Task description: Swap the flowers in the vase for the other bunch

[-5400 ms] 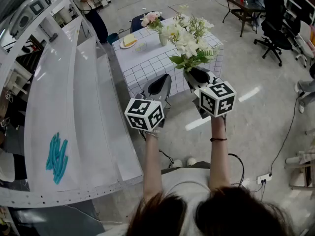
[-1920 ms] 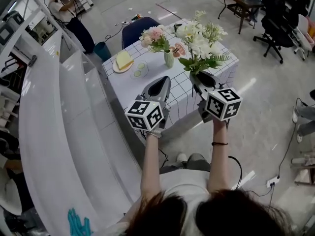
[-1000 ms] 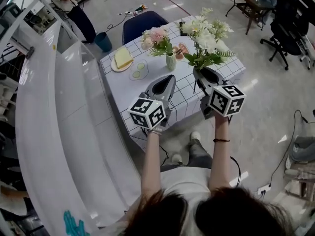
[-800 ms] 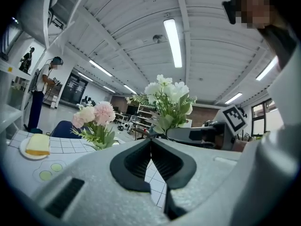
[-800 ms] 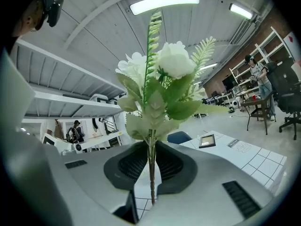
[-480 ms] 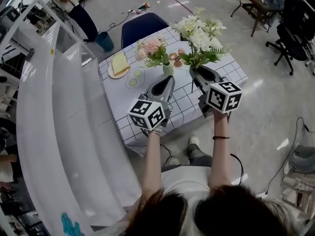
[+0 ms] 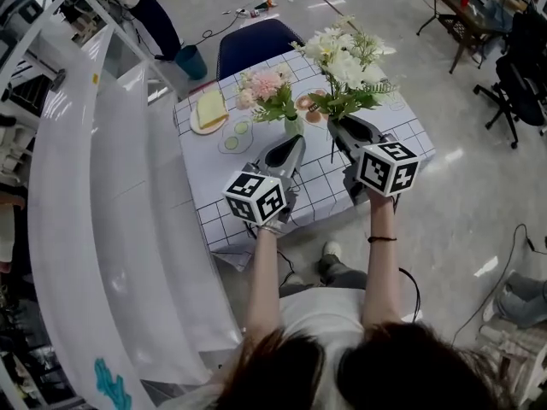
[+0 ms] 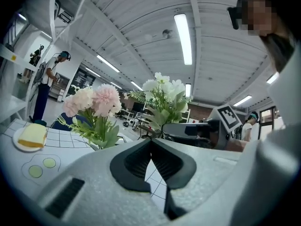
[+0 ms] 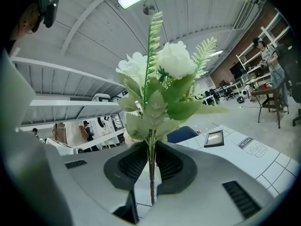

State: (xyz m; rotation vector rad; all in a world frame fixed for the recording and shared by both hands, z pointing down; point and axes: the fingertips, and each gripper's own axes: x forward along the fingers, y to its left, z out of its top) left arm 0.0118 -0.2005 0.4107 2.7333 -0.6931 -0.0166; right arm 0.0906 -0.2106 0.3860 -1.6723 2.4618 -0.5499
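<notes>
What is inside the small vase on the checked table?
The vase holds a bunch of pink flowers. Their stems below the rim cannot be seen through the vase wall, nor whether there is water inside.

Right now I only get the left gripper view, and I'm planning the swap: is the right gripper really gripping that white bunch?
Observer: Yes. In the right gripper view the right gripper is shut on the stem of the white bunch.
Operator: My gripper body hides the vase. Where is it?
Observer: The head view shows the small green vase, pink flowers in it, on the checked table just beyond the left gripper.
</notes>
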